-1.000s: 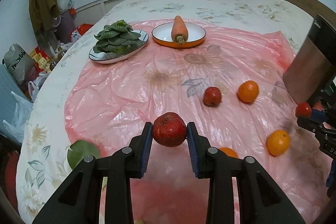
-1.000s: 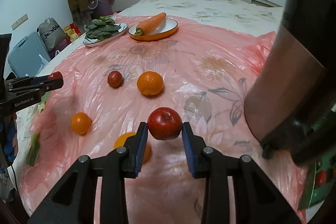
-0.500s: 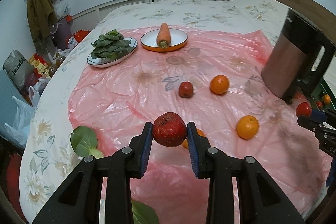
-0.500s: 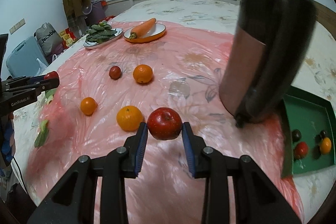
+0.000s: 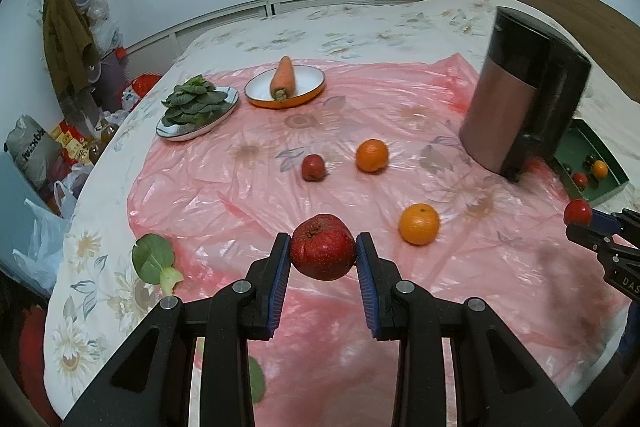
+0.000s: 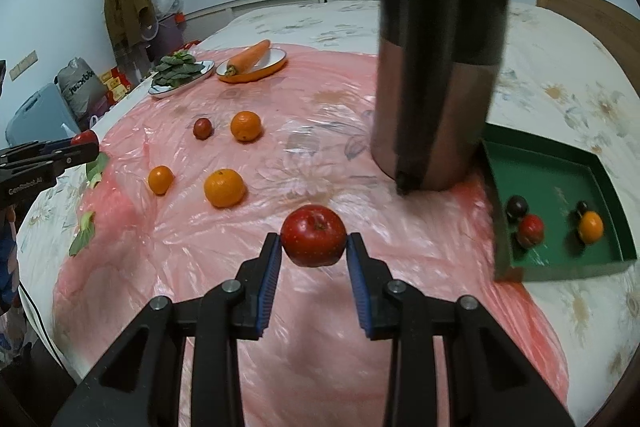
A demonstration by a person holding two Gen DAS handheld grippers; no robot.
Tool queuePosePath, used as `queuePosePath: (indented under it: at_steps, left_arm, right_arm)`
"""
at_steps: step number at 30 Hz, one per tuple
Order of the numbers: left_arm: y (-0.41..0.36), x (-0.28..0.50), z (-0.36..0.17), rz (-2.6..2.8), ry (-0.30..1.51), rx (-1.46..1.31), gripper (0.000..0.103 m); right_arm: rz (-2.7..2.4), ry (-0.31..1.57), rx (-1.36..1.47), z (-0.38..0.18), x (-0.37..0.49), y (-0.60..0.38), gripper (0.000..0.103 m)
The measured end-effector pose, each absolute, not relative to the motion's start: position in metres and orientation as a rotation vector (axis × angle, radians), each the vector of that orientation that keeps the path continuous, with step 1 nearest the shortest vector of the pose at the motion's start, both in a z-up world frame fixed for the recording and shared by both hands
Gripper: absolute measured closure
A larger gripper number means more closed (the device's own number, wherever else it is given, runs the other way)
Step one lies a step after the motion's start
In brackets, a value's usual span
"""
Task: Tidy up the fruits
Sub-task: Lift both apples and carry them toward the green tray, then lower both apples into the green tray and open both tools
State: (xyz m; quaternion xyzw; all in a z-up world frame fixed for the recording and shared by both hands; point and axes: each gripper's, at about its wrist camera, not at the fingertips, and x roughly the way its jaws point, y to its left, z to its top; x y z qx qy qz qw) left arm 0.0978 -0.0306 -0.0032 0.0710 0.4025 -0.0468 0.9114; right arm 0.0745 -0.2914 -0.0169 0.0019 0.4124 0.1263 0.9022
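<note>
My left gripper (image 5: 323, 254) is shut on a dark red apple (image 5: 323, 251), held above the pink plastic sheet (image 5: 224, 195). My right gripper (image 6: 313, 242) is shut on a bright red apple (image 6: 313, 235), also held above the sheet. On the sheet lie oranges (image 6: 224, 187) (image 6: 161, 179) (image 6: 245, 125) and a small red fruit (image 6: 202, 128). A green tray (image 6: 600, 171) to the right holds several small fruits, one of them an orange one (image 6: 590, 226). The right gripper shows at the right edge of the left wrist view (image 5: 578, 213).
A tall metal kettle (image 6: 436, 87) stands between the sheet and the green tray. At the far end are a plate of greens (image 5: 196, 107) and an orange bowl with a carrot (image 5: 284, 83). Loose green leaves (image 5: 154, 259) lie at the left bed edge.
Both grippers have pulled back and risen with their apples. The kettle and the green tray have come into view on the right.
</note>
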Motion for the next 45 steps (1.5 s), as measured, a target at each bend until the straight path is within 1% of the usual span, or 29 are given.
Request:
queuePosePath:
  at_steps: [10, 20, 28, 38, 45]
  left_arm:
    - [-0.093, 0.083, 0.001, -0.202, 0.830, 0.195, 0.075]
    - [-0.193, 0.085, 0.005, -0.371, 0.830, 0.265, 0.075]
    - [-0.294, 0.102, 0.008, -0.521, 0.829, 0.319, 0.075]
    - [-0.409, 0.153, -0.019, -0.628, 0.885, 0.343, 0.075]
    - [-0.450, 0.184, -0.047, -0.606, 0.933, 0.384, 0.075]
  right_arm:
    - [0.181, 0.832, 0.035, -0.014, 0.047, -0.343, 0.096]
    - [0.042, 0.797, 0.107, -0.009, 0.039, -0.427, 0.096]
    - [-0.132, 0.778, 0.169, -0.014, 0.060, -0.518, 0.096]
    - [-0.288, 0.821, 0.162, -0.044, 0.101, -0.610, 0.095]
    - [-0.304, 0.841, 0.142, -0.066, 0.131, -0.633, 0.095]
